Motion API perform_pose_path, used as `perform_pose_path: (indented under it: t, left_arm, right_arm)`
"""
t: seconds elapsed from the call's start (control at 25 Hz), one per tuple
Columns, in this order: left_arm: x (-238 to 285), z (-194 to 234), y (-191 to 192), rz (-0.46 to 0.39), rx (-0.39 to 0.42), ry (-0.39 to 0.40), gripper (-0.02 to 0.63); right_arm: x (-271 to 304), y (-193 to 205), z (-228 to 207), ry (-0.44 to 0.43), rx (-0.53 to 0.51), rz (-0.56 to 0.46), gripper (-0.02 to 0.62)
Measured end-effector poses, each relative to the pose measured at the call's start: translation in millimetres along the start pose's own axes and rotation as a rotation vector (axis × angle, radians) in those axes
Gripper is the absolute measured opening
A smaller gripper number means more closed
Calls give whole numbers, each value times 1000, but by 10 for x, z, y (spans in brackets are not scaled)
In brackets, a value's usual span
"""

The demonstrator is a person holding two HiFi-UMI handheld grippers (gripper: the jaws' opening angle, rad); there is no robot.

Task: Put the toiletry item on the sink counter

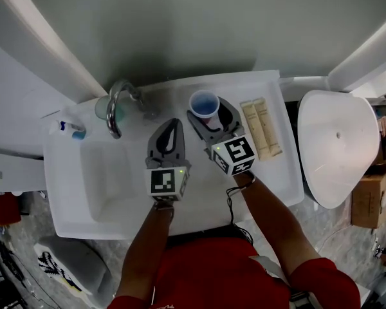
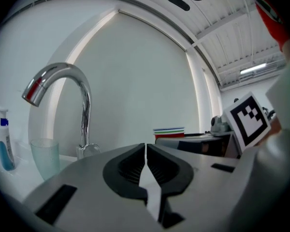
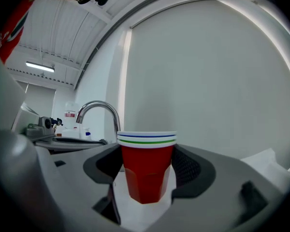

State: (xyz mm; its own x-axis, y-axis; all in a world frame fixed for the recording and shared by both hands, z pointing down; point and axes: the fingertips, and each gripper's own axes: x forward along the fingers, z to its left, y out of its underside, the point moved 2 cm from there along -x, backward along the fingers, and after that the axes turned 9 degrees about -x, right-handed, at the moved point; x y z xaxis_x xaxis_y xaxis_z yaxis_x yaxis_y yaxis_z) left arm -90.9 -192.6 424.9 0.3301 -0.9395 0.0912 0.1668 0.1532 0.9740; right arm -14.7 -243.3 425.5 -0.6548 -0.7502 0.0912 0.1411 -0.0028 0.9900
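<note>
— What sits closest to the person?

— The left gripper, over the sink counter at the basin's right edge. Its fingers are pressed together with nothing between them.

— And the other one?

— The right gripper is just beside it, to the right and reaching a little further. Its fingers stand wide and pinch the red cup, the pads meeting the cup's sides just under the rim. The cup is upright, and its white rim carries a blue line and a green line.

— Is the cup resting on the counter?

— It is over the back part of the counter, but I cannot tell whether its base touches the surface.

— What lies around the fingers?

— To the right of the right fingers, two flat tan packets lie side by side on the counter, near but apart from the gripper. Beyond the left fingertips and off to their left rises the chrome faucet, with a clear glass just beside its base. Further left stands a blue bottle. Past everything is a plain pale wall.
</note>
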Motion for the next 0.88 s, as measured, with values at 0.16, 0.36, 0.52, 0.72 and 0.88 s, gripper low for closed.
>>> perform_pose_path:
  t: [0.16, 0.36, 0.52, 0.72, 0.88]
  left_arm:
    - [183, 51, 75, 4, -3, -20, 26]
    - [336, 128, 172, 19, -11, -30, 26]
    - [469, 172, 170, 13, -17, -31, 26]
    - [566, 214, 172, 5, -9, -40, 26]
    - [584, 231, 181, 17, -31, -46, 26]
  right_arm:
    - [163, 142, -119, 17, 33, -4, 287]
    - [339, 272, -190, 29, 10, 5, 288]
    - [497, 308, -201, 36, -25, 8, 287]
    - [624, 420, -217, 36, -46, 32, 288]
    - [674, 508, -237, 34, -50, 51, 287]
